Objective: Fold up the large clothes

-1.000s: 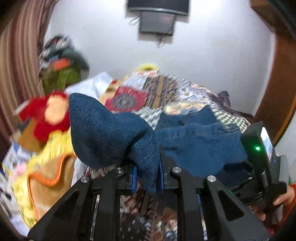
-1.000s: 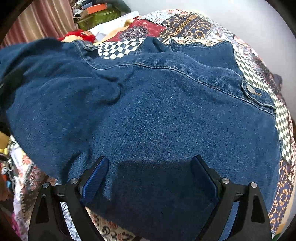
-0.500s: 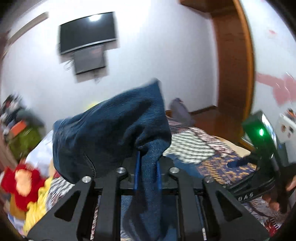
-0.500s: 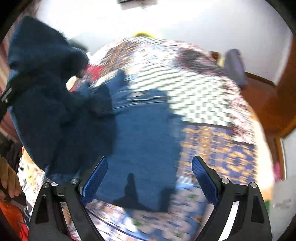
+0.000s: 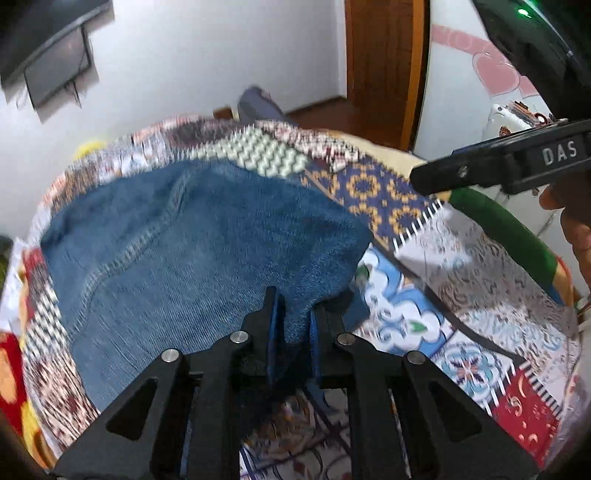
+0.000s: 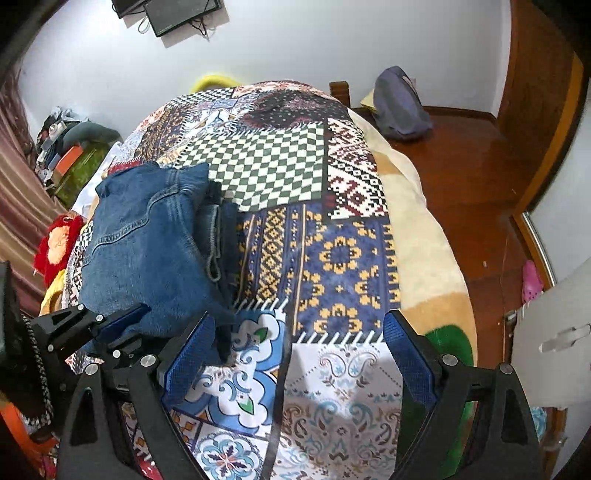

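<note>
A large blue denim garment (image 6: pixel 147 251) lies folded in a thick bundle on the left half of the bed. In the left wrist view the denim (image 5: pixel 184 258) spreads out ahead of me. My left gripper (image 5: pixel 295 310) is shut on a fold of its near edge, low over the bedspread. The right wrist view shows that left gripper (image 6: pixel 118 321) at the lower left, pinching the denim's near corner. My right gripper (image 6: pixel 299 347) stands open above bare bedspread to the right of the garment, with nothing between its fingers. Its black body (image 5: pixel 498 173) shows at the upper right of the left wrist view.
A patchwork bedspread (image 6: pixel 332 258) covers the bed. A red plush toy (image 6: pixel 55 243) and piled clutter (image 6: pixel 70 155) lie along the left side. On the wooden floor (image 6: pixel 461 177) sits a grey bag (image 6: pixel 399 103). A screen (image 6: pixel 177 14) hangs on the far wall. A hand (image 5: pixel 572 229) holds the right gripper.
My left gripper swung the held denim from the left up and over, then laid it down across the garment. My right gripper lifted off the denim and moved right, over bare bedspread.
</note>
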Action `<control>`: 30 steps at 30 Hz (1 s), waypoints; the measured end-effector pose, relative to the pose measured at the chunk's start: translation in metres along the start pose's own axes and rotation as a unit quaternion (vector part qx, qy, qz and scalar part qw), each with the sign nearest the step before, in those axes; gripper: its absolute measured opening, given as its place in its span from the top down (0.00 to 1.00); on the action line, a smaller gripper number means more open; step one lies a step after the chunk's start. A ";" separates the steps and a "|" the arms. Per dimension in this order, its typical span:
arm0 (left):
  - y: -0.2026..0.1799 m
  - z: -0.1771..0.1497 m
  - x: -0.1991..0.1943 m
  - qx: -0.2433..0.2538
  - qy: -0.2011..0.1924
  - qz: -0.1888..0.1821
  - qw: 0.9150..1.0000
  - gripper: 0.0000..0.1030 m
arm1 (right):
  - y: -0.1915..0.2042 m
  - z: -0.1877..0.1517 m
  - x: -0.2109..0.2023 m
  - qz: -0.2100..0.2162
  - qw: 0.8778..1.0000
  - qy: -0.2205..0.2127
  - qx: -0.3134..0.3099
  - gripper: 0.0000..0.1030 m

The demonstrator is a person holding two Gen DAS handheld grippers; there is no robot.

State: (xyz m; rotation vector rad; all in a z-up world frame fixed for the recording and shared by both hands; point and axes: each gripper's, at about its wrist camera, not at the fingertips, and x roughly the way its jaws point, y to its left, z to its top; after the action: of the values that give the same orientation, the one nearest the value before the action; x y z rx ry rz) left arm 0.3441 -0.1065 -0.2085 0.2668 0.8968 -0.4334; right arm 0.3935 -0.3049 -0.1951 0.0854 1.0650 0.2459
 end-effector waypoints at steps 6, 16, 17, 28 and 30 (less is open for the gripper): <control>0.011 -0.006 -0.030 -0.028 0.011 -0.053 0.998 0.44 | 0.023 0.004 -0.013 0.024 0.999 -0.014 -0.024 0.11; 0.063 -0.019 -0.100 -0.065 -0.058 0.054 0.995 0.11 | 0.088 0.024 0.002 0.099 0.993 -0.004 -0.066 0.11; 0.073 -0.021 -0.100 -0.073 -0.056 0.073 0.993 0.11 | 0.094 0.024 0.010 0.103 0.992 0.003 -0.070 0.11; 0.127 -0.073 -0.057 -0.157 0.000 0.123 0.980 0.11 | 0.098 -0.006 0.079 0.050 0.992 0.072 -0.089 0.10; 0.131 -0.078 -0.058 -0.151 0.012 0.122 0.981 0.11 | 0.085 -0.006 0.079 0.046 0.993 0.084 -0.076 0.10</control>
State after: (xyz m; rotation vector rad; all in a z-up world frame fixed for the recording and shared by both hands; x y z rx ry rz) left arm 0.3199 0.0548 -0.2037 0.1007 0.9263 -0.0644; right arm 0.4113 -0.2038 -0.2496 -0.0240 1.2079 0.4218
